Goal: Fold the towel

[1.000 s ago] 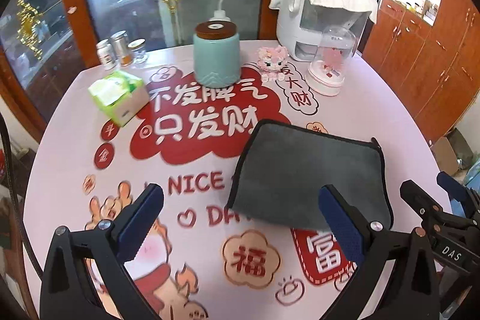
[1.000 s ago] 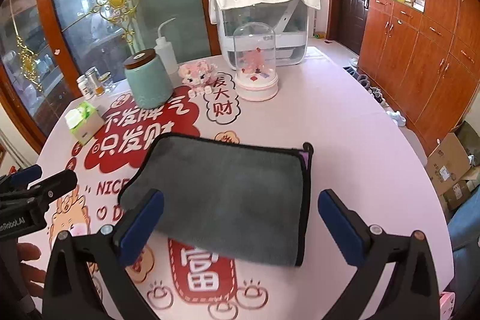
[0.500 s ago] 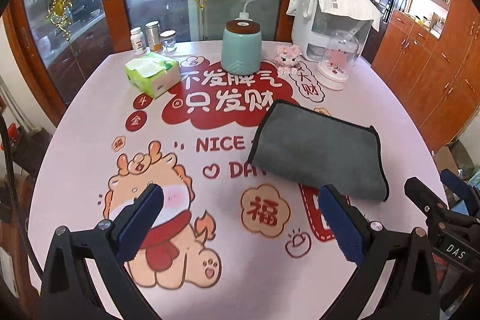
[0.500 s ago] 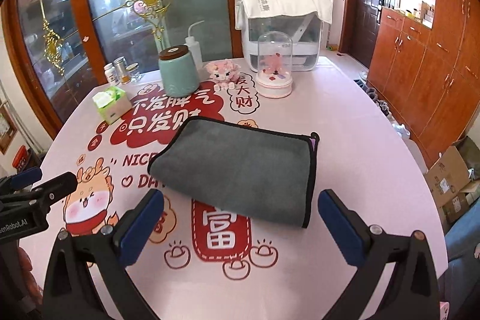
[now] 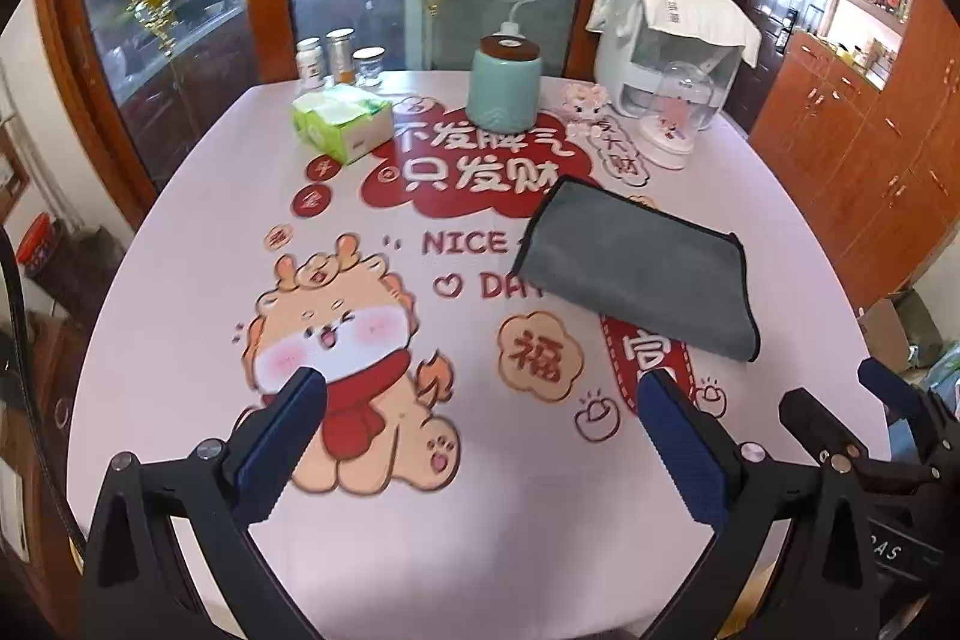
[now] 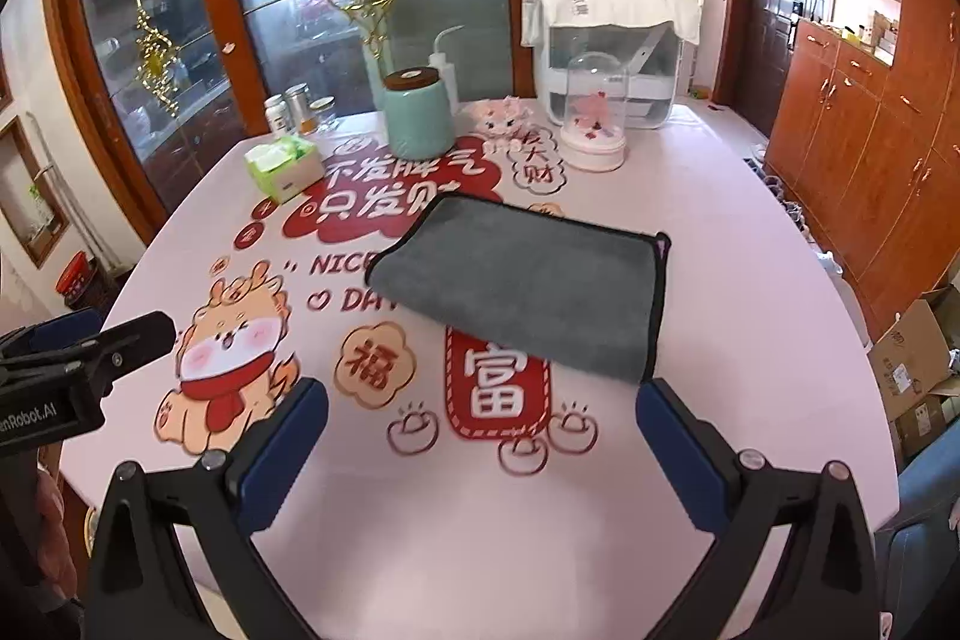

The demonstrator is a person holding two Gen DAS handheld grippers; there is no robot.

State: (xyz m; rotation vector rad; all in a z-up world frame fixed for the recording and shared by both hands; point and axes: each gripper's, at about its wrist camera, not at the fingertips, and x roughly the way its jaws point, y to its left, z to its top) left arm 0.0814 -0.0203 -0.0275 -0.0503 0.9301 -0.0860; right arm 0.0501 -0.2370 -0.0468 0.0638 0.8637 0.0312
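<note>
A grey towel (image 5: 645, 268) with black edging lies folded flat on the pink printed table, right of centre; it also shows in the right wrist view (image 6: 528, 283). My left gripper (image 5: 480, 400) is open and empty, above the near part of the table, well short of the towel. My right gripper (image 6: 483, 412) is open and empty, just short of the towel's near edge. The right gripper's body shows at the right edge of the left wrist view (image 5: 864, 436), and the left gripper's body at the left edge of the right wrist view (image 6: 78, 358).
At the back of the table (image 5: 510, 490) stand a green tissue box (image 5: 342, 124), a teal jar (image 5: 504, 85), a glass dome ornament (image 5: 675, 118), a white appliance (image 5: 666, 40) and small bottles (image 5: 339, 58). Wooden cabinets (image 6: 870, 148) stand at the right.
Both grippers have pulled back and up from the towel, so it looks smaller and farther. The towel has not moved. Both grippers stay open.
</note>
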